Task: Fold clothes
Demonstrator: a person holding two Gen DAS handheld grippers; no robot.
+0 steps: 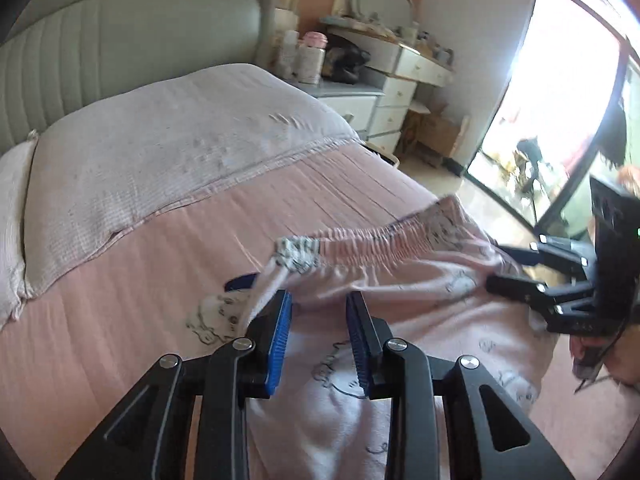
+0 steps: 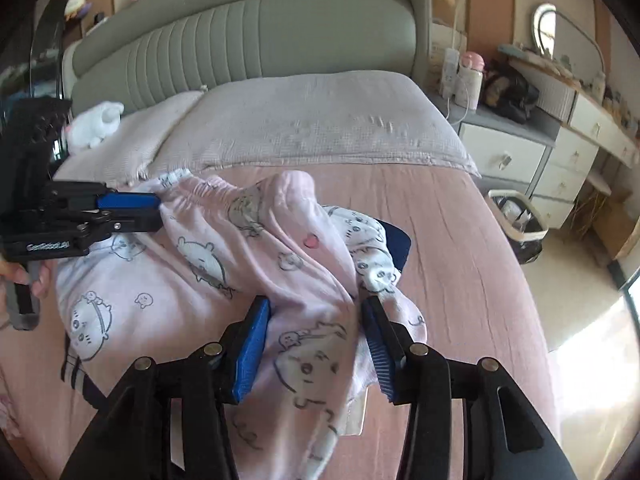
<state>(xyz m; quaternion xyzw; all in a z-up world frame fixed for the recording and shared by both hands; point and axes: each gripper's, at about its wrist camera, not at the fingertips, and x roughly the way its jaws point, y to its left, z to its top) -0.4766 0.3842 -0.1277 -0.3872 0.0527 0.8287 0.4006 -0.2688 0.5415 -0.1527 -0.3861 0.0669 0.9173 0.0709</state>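
Pyjama trousers [image 2: 208, 280]: pale pink, grey cartoon-animal print. Bed sheet [image 2: 460, 248]: dusty pink. Headboard [image 2: 248, 36]: grey-green. Hand-held gripper pads [image 2: 250, 350]: blue.

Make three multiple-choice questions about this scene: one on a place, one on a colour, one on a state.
1. Where do the pink pyjama trousers lie?
A. on the bed
B. on the floor
C. in a drawer

2. What colour are the pads of the right hand-held gripper?
A. red
B. blue
C. green

3. How is the left hand-held gripper?
A. shut on a pillow
B. open
C. out of view

Answers:
1 A, they rest on the pink bed sheet.
2 B, both pads show blue.
3 B, a gap shows between its pads.
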